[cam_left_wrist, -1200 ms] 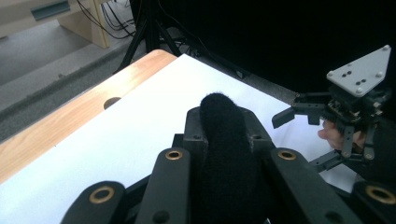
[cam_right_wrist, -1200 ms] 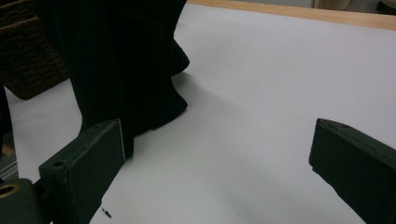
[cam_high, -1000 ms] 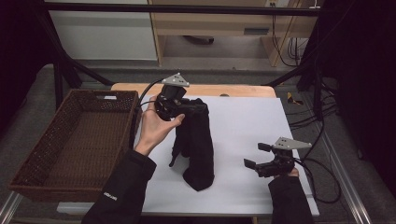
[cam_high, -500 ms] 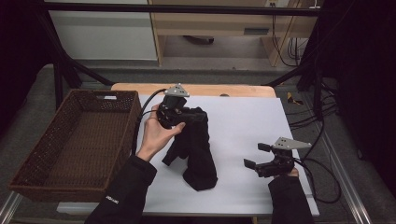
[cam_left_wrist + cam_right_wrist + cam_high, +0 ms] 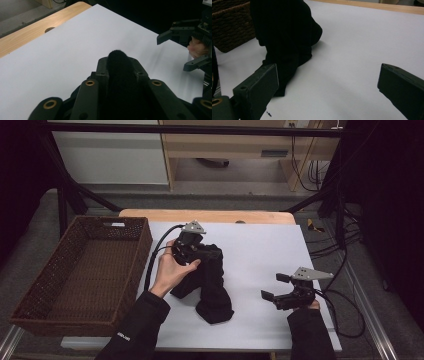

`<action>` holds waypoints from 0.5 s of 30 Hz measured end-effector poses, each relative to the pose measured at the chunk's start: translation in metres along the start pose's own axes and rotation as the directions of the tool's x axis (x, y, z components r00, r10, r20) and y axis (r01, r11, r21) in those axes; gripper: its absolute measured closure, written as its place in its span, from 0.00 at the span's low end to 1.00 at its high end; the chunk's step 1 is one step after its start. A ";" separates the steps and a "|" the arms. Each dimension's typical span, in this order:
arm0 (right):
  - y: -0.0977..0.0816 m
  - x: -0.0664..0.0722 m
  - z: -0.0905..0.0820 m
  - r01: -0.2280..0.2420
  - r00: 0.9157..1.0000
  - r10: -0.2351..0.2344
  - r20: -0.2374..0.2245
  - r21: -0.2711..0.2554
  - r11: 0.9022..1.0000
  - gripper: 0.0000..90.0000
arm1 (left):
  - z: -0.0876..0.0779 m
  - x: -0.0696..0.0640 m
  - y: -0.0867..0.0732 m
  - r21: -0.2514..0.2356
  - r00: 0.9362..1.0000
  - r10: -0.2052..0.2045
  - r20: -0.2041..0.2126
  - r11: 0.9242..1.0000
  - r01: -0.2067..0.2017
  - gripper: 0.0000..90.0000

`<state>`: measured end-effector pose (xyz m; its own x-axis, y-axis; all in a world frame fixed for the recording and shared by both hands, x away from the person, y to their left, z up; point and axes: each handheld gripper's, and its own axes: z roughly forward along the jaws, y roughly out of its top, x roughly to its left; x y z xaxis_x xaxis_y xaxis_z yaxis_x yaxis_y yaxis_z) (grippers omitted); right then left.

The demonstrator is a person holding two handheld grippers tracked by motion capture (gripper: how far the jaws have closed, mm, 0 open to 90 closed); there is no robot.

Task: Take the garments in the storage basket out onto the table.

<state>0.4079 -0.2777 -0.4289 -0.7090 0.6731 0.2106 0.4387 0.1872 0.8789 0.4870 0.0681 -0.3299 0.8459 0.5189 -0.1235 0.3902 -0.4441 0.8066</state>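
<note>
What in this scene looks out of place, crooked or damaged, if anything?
Nothing looks damaged or spilled. The black garment is only crumpled: the left tongs are shut on a fold of it, lifting the top while the rest trails on the white table cover. The right tongs are open and apart from it. The wicker basket sits at the table's left.

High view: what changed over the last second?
The left tongs, shut on the black cloth, drifted slightly toward the person and the wicker basket, dragging the cloth's upper end along; its lower end stayed on the white table. No new grasp or release. The right tongs stayed open and parked at the near right.
</note>
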 end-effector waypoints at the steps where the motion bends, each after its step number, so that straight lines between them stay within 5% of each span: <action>1: 0.000 0.000 0.000 0.000 1.000 0.000 -0.001 0.000 1.000 0.04 | 0.001 0.000 -0.001 0.001 1.000 -0.001 -0.001 1.000 0.001 0.79; 6: 0.000 0.000 0.000 -0.001 1.000 0.001 0.000 -0.002 1.000 0.04 | 0.001 0.000 -0.004 0.004 1.000 0.010 -0.015 1.000 -0.010 0.68; 15: 0.000 0.000 0.000 -0.002 1.000 0.002 -0.002 0.000 1.000 0.04 | -0.007 -0.001 -0.005 -0.010 0.997 -0.003 -0.079 1.000 0.002 0.18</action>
<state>0.4079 -0.2775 -0.4289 -0.7090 0.6721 0.2135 0.4406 0.1858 0.8783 0.4816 0.0748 -0.3299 0.8132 0.5764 -0.0799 0.3886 -0.4358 0.8118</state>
